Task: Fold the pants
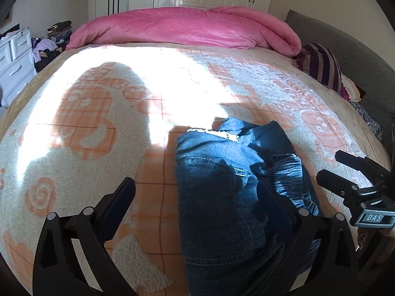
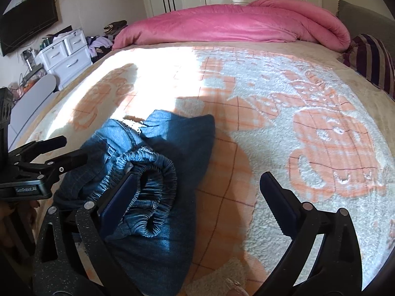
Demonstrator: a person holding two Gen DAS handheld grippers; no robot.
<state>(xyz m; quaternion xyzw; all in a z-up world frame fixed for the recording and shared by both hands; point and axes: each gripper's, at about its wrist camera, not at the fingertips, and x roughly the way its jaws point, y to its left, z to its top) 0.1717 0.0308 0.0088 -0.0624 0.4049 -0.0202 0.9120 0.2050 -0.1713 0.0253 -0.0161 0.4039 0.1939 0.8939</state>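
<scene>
Jeans lie folded into a thick bundle on the bed, lower centre of the left wrist view and lower left of the right wrist view, with the gathered waistband on top. Left gripper: jaws spread wide, released, straddling the bundle; nothing pinched. Right gripper: jaws likewise wide and released, the left finger resting at or just beside the waistband (contact not certain), the other over bare blanket. No earlier view, so only the present stance is noted.

Fold looks close to done, judging by the compact shape.

Risks from here:
- waistband roll sits loose and puffy; with nothing holding it, it may spring open and undo the top layer.
- right finger so near the elastic could snag it on lifting away and drag the bundle askew.
- fleecy blanket grips denim, so any sideways nudge would skew the layers rather than slide them.
- pink duvet, upper frame, is well apart; no concern.
</scene>
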